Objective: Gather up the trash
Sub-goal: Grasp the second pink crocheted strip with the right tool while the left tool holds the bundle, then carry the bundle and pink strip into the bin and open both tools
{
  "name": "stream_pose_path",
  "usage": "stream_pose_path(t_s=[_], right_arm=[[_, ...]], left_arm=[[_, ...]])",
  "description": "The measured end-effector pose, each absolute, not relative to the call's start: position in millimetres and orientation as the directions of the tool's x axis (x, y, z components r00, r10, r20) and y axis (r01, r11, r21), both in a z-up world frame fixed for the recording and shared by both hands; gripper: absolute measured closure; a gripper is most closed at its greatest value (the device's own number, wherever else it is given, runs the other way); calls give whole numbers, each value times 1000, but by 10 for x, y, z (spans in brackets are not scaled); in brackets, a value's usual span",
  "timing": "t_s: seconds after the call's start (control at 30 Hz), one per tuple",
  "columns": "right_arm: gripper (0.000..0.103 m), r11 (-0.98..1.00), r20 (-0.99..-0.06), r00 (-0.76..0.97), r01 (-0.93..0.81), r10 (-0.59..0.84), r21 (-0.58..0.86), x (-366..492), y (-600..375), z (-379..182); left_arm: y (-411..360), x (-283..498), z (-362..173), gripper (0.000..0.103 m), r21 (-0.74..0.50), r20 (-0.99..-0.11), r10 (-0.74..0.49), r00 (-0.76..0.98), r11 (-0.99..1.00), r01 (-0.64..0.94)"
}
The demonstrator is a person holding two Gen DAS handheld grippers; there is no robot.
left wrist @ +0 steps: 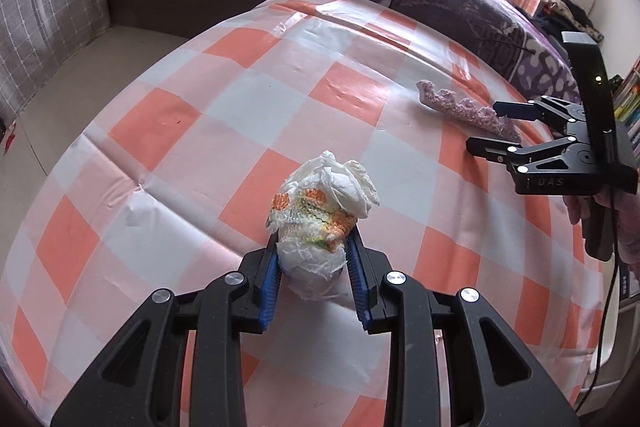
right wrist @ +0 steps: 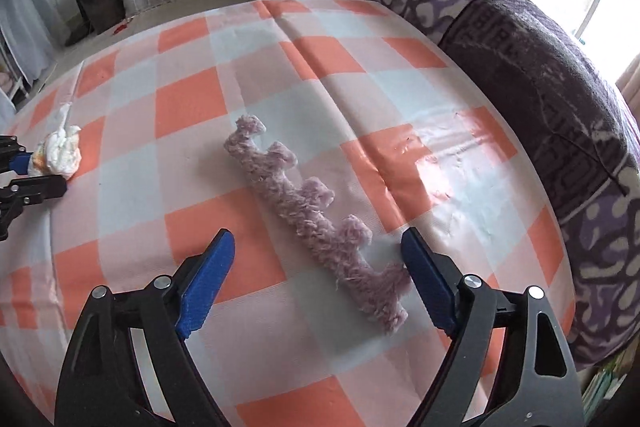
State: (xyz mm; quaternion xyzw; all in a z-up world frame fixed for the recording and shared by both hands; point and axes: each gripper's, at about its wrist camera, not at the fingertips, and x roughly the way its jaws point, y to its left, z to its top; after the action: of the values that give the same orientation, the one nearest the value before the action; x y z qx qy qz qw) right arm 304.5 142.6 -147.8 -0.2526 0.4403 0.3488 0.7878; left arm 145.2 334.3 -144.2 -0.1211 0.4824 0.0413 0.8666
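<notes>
On the left side of the bench [left wrist: 168,123], which is covered with an orange and white checked cloth, the left tool [left wrist: 314,259] is clamped on a crumpled wad of white paper and knitted scrap [left wrist: 320,211]. The blue pads [left wrist: 267,283] press on the lower part of the wad from both sides, and its top sticks out above them. I think the grip is low so that the loose paper is squeezed together and does not fall apart when it is lifted. The wad seems to touch the cloth, but I cannot tell this surely.

Further to the right lies the second piece of trash, a long purple knitted strip [right wrist: 316,223] with small tabs along one edge. It lies flat on the bench, diagonal, and free. The right tool [right wrist: 318,259] is over its near end with the jaws apart, one pad [right wrist: 208,279] on each side of the strip; the right one is very near the yarn but does not press it. The jaws stand across the narrow width, which I judge is the easiest way to pinch such a soft, flat thing.

Behind the bench, at the far right, stands a bed with a purple patterned blanket [right wrist: 540,87]. No bin for the trash is in view.
</notes>
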Motion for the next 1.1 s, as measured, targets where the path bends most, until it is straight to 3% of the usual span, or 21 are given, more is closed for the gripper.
stream_pose_path(t_s=[0.1,0.13,0.2,0.27,0.63,1.1], right_arm=[[26,638,-856,380,-766,350,-79,3055,1377,-1502],[32,647,-852,392,-758,347,-85,3059,1367,-1516],[48,681,-839,429,-725,335,-99,3049,1325,-1501],[76,722,-829,457,-685,322,-96,3050,1265,-1486],[79,865,-810,502,-501,302,12,2530,1041,-1317],[79,931,-684,645,-332,341,150,1623,448,-81]], left_arm=[[3352,1451,-1450,72,-176,-844,-51,535,966,-187],[3354,1451,-1451,72,-175,-844,-49,534,966,-188],[3356,1451,-1452,72,-172,-844,-44,534,966,-191],[3364,1446,-1452,72,-163,-846,-34,532,967,-198],[3478,1289,-1111,72,-150,-836,34,548,946,-288],[2956,855,227,72,-186,-734,67,676,938,-294]])
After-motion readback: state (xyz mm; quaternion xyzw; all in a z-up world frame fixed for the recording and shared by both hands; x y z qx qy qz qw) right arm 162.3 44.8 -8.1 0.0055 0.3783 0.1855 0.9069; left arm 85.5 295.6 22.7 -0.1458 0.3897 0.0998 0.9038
